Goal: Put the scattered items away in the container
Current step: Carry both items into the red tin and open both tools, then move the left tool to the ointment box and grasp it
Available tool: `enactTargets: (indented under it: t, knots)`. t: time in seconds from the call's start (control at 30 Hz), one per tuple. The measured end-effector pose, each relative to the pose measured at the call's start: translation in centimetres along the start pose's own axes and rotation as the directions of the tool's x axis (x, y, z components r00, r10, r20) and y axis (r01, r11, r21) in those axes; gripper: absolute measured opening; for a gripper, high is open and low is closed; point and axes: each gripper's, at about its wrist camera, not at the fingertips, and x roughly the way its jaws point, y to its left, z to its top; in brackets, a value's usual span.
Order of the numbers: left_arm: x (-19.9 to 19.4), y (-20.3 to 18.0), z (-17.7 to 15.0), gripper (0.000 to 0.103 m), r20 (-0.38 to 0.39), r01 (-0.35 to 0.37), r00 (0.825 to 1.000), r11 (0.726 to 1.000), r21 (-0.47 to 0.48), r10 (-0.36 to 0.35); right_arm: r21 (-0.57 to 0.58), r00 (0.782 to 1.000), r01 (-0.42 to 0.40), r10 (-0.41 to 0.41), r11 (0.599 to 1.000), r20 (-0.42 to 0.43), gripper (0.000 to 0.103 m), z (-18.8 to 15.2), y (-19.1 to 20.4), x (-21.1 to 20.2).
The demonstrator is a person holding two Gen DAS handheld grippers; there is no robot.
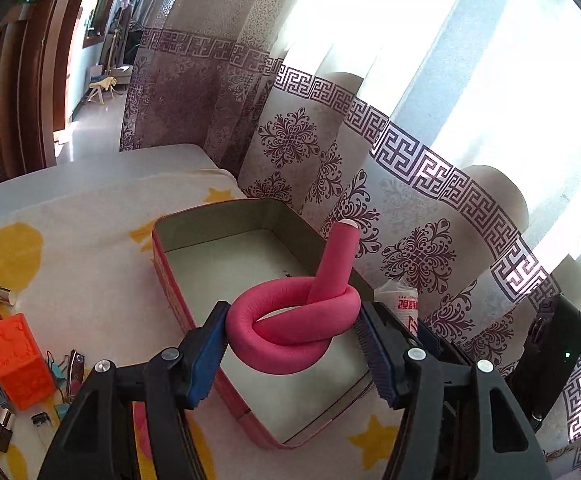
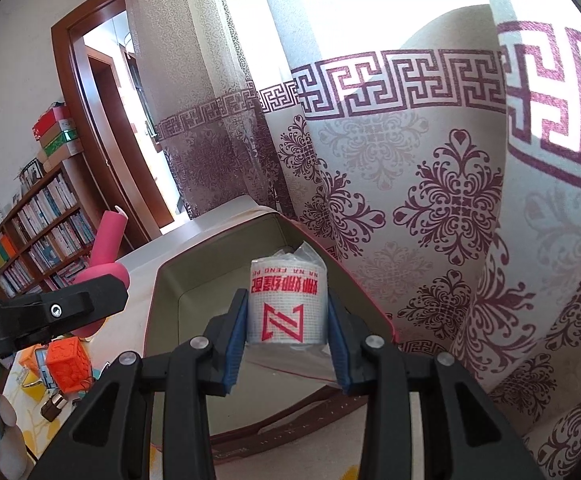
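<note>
The left gripper (image 1: 292, 332), at lower centre of its frame, clamps a pink foam knot (image 1: 294, 320). The right gripper (image 2: 286, 320), lower centre of its own view, pinches a white roll (image 2: 286, 308).

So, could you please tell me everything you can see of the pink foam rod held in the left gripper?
The pink foam rod is a soft-looking tube tied into a loose knot: a round loop with one straight end sticking up and leaning slightly, its tip capped in white. The left gripper clamps the loop from both sides with its blue pads, holding it in the air over the open red tin. Nothing but the pads appears to touch it. Its other end is hidden.
</note>
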Motion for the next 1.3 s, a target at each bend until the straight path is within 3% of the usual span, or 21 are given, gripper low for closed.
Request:
enactTargets:
  t: [0.13,0.2,0.27,0.33,0.5,0.73,1.3]
  knots:
    - [0.8,0.6,-0.3,0.066,-0.038,0.002,0.999,1.0,-0.031,-0.003,0.016,1.0,0.002,-0.002,1.0,-0.017,0.043,-0.1,-0.3,0.3]
    - [0.7,1.2,-0.4,0.079,-0.034,-0.005,0.999,0.998,-0.057,0.003,0.02,1.0,0.003,-0.003,1.0,-0.01,0.053,-0.1,-0.4,0.1]
    - [0.3,1.8,-0.3,0.08,-0.017,-0.012,1.0,0.997,-0.081,0.011,0.018,1.0,0.015,-0.016,1.0,0.015,0.071,-0.1,-0.3,-0.3]
    - [0.0,2.3,-0.1,0.08,-0.01,-0.016,1.0,0.995,-0.097,0.015,0.013,0.999,0.029,-0.03,0.999,0.043,0.076,-0.1,-0.2,-0.8]
    - [-0.6,3.2,0.2,0.08,0.003,-0.051,0.999,0.99,-0.131,0.052,-0.001,0.999,0.029,-0.029,1.0,0.032,0.077,-0.2,0.0,-0.5]
    - [-0.6,3.6,-0.1,0.08,0.001,-0.171,0.985,0.978,-0.116,0.173,-0.009,0.999,0.032,-0.032,0.999,0.024,0.078,-0.5,0.2,-0.3]
    - [-2.8,4.6,0.1,0.08,0.003,-0.197,0.98,0.97,-0.142,0.2,-0.076,0.997,0.073,-0.072,0.994,0.023,0.079,-1.0,1.3,0.0]
